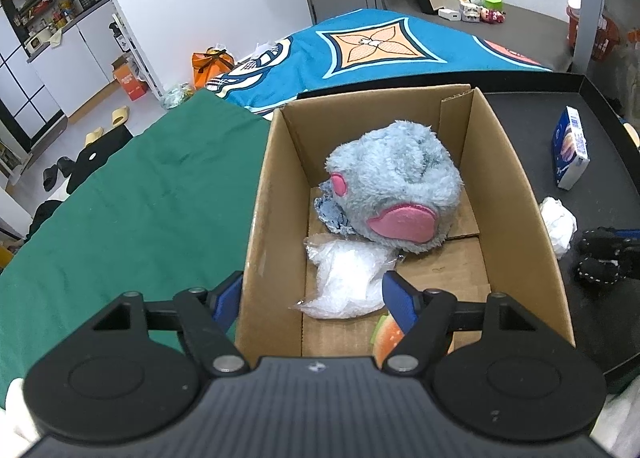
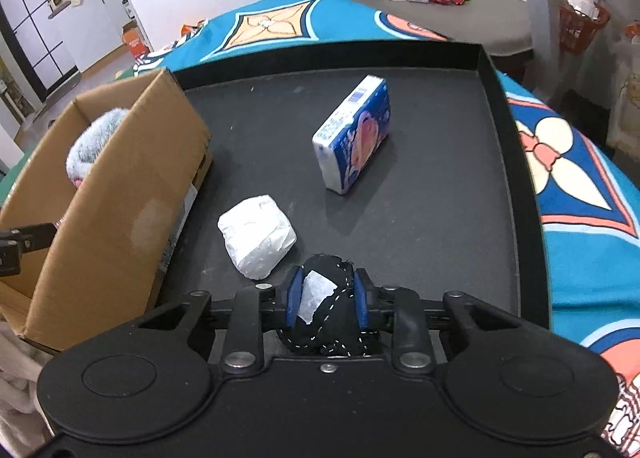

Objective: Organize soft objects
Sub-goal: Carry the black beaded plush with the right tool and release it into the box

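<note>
1. The right gripper point(image 2: 327, 304) pinches a black soft object point(image 2: 336, 310) with white dashed stitching and a white patch; its blue fingers point(image 2: 295, 298) press on both sides of it, just above the black tray point(image 2: 440, 217).
2. The left gripper point(image 1: 312, 300) hangs over the near end of the cardboard box point(image 1: 272, 217) with its fingers point(image 1: 400, 300) spread wide and nothing between the pads; one finger is outside the box's left wall, the other inside the box.
3. Inside the box lies a grey-blue plush toy point(image 1: 394, 185) with pink ear patches, filling the far half.
4. A crumpled clear plastic bag point(image 1: 348, 284) lies in front of the plush, touching it.
5. A small orange and green piece point(image 1: 387, 334) shows at the near edge of the box floor, partly hidden by the left gripper.
6. On the tray, a white wrapped bundle point(image 2: 258, 242) sits just beside the box and near the right gripper.
7. A blue and white tissue pack point(image 2: 354, 139) lies farther back on the tray, well apart from the bundle.
8. The box stands at the tray's left side, next to a green cloth point(image 1: 120, 209).
</note>
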A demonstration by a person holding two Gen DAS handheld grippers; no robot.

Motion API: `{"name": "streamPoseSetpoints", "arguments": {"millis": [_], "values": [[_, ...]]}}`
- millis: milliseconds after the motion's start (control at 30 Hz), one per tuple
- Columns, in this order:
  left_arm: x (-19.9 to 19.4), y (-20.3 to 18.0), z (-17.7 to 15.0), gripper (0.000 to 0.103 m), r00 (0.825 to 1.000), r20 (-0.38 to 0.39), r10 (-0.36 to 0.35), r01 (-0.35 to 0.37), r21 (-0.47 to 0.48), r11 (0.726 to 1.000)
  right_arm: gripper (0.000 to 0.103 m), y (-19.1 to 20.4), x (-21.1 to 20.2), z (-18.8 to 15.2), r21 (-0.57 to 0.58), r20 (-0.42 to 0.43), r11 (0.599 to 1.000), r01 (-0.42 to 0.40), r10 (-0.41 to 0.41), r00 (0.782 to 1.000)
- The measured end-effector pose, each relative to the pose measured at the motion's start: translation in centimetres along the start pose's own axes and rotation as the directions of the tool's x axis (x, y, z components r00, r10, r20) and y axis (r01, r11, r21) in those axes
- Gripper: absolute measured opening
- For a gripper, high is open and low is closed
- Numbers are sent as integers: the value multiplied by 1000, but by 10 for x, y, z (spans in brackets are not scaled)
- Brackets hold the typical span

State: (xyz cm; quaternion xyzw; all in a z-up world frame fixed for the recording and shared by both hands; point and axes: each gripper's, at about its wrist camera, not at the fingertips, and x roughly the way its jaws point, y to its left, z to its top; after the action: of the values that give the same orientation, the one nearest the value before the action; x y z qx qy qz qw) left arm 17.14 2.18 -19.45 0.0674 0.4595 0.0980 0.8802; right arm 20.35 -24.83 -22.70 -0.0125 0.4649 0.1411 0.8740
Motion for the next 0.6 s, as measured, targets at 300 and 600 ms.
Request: {"name": "streamPoseSetpoints", "arguments": {"millis": [300,600], "values": [[-6,7,-2,73,1000,19,-17,17,-20,1000,27,8,-24,14,-5,57,1000,-2,2,998],[-11,19,-5,73,999,35,-34,36,-50,998,27,30,-46,30,-42,130,999,-21,26,991]]}}
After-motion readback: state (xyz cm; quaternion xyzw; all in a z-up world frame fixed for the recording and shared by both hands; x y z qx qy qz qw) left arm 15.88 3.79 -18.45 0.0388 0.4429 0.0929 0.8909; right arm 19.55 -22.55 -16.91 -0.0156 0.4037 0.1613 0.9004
